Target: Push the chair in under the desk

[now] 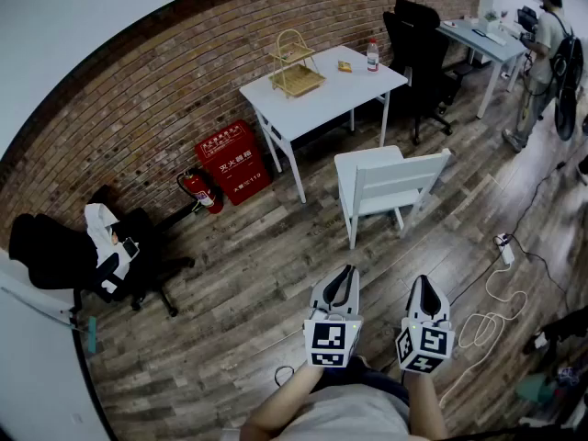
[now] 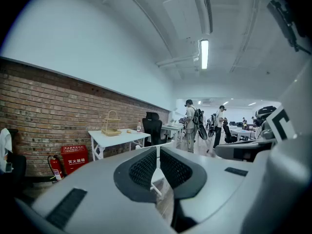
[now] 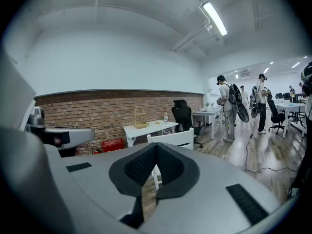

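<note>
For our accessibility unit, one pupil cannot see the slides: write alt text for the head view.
A white chair stands pulled out from a white desk by a brick wall, its seat toward the desk. At the bottom edge, the left gripper and right gripper, both shut and empty, point toward the chair across a wooden floor.

Plank floor and white desk
The wooden floor [image 1: 248, 292] carries a white desk [image 1: 322, 95], a white chair [image 1: 372, 165] standing just clear of it, a red box [image 1: 231, 162] and an extinguisher [image 1: 197, 189] beside the desk, and a power strip [image 1: 504, 249]. On the desk: a wire basket [image 1: 294, 62], a bottle [image 1: 372, 55] and a small yellow item [image 1: 344, 66].
</note>
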Tool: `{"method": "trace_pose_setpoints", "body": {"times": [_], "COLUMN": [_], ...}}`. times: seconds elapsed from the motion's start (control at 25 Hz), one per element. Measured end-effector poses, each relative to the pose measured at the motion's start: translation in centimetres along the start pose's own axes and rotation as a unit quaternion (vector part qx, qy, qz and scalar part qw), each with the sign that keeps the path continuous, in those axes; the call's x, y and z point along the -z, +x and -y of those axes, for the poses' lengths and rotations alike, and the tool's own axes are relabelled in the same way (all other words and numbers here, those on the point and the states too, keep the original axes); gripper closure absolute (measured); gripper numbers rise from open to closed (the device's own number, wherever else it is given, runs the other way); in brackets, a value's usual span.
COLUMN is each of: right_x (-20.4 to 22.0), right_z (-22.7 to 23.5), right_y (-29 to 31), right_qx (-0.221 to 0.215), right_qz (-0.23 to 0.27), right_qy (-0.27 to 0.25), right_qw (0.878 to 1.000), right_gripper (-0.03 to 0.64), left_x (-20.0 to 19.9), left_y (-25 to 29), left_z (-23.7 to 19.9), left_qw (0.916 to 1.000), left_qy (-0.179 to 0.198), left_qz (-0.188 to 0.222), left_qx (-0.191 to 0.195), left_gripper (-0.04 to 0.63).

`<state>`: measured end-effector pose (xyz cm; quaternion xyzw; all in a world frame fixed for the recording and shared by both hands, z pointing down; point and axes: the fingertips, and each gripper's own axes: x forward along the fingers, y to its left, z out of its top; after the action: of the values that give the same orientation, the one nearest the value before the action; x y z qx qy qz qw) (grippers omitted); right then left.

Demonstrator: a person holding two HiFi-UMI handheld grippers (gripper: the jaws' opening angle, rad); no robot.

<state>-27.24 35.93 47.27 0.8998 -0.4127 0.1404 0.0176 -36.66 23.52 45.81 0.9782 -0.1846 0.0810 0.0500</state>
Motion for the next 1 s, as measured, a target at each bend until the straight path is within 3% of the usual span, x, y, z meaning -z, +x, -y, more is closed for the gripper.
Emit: {"method": "trace_pose_setpoints", "body": {"times": [1.0], "right_x": [0.2], "right_z": [1.9], "right_y": [-1.1], "right_qx": [-0.019], "right_qz": [0.001], "right_qy": [0.005], "right_qw": [1.0], "right_gripper": [0.601], "left_x": [0.5], "left_y": [0.2], "left_z": [2.1], "left_qw": [1.0], "left_qy": [-0.005], "left_qz": [-0.005], "left_qx": [-0.005], "left_gripper": [0.561]}}
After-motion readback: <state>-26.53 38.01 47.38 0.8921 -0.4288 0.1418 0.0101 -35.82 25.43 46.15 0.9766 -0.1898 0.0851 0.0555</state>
